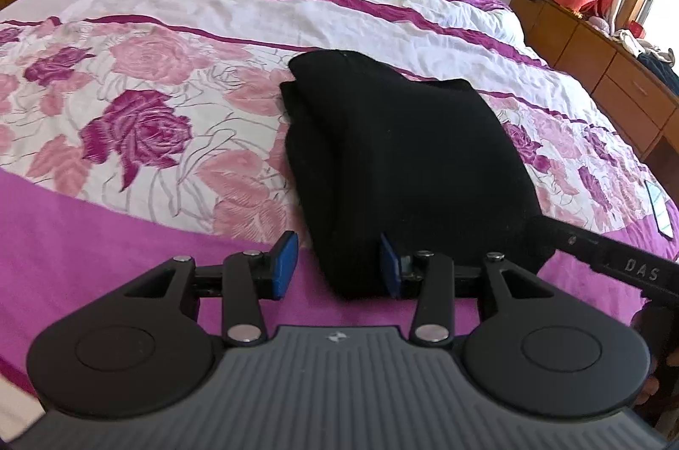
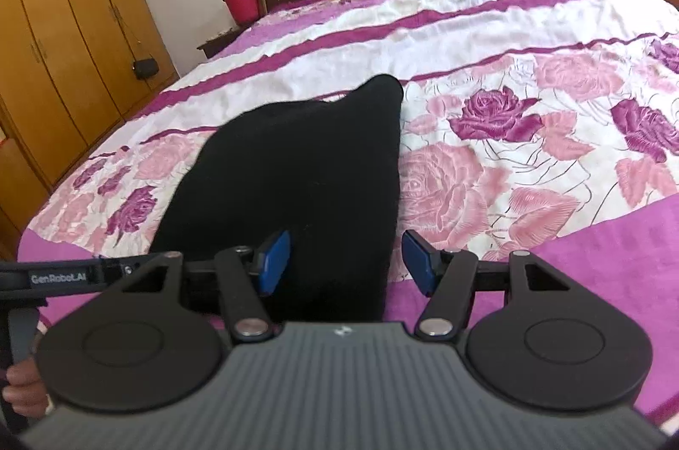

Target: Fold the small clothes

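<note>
Your black garment [image 1: 403, 161] lies on the floral bedspread [image 1: 148, 110] near the foot of the bed, already doubled over — in the left wrist view you can see layered edges stacked at its far left corner. Both tools sit at its near edge. Your left gripper [image 1: 337, 265] has its fingers spread, the right pad against the cloth's near-left corner and the left pad over bare pink cover. Your right gripper [image 2: 348, 261] is spread too, its left pad over the black fabric and its right pad just past the garment's right edge. Neither is pinching anything.

You look to be between folds: the piece is compact, but long enough front to back that one more fold seems likely — or else a final tidy. For the next move, slide each lower finger under all the layers at the near corners before you close, since a shallow bite would lift only the top layer and undo the stack. Then carry both corners forward together, level, so the edges land square.
</note>
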### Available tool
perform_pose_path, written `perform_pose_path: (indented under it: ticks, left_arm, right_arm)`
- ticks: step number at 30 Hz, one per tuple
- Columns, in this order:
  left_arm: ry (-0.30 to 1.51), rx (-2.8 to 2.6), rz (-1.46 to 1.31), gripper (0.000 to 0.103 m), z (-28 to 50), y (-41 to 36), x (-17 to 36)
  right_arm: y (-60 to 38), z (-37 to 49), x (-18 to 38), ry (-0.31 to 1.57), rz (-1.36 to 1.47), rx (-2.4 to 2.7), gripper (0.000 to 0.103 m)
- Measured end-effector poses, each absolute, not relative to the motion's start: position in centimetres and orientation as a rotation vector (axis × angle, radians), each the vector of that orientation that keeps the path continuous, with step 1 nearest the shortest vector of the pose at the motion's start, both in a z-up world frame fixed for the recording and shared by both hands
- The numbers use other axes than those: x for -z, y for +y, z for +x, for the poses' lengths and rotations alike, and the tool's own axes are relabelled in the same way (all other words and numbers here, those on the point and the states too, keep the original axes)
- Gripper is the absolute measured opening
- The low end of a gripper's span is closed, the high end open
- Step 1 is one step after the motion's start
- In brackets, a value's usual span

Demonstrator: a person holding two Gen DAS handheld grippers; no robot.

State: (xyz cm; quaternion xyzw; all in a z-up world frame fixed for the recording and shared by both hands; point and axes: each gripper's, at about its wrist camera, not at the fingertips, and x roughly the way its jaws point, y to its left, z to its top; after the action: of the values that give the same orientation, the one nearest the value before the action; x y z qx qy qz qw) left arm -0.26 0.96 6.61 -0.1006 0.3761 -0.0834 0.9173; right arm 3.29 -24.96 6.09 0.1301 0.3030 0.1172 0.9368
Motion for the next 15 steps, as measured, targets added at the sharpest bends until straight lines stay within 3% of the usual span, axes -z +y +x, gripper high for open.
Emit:
perform_pose_path:
  ticks: [4,10,15]
  left_arm:
    - [0.774,0.138,-0.170,0.051,-1.6,0.8,-6.9]
    - [0.753,0.121,-0.132,0.063,-3.4,0.1,-7.4]
    - [0.773,0.087,-0.120,0.072,-3.9,-0.7,-7.1]
  right_arm:
    - [-24.9,2.0,-6.7,0.603,0.271,-0.243,0.062]
    - [-24.8,0.2,-7.1,0.601,0.274,-0.244,0.062]
    - [-24.2,-1.0,-6.5,0.625,0.227,-0.225,0.068]
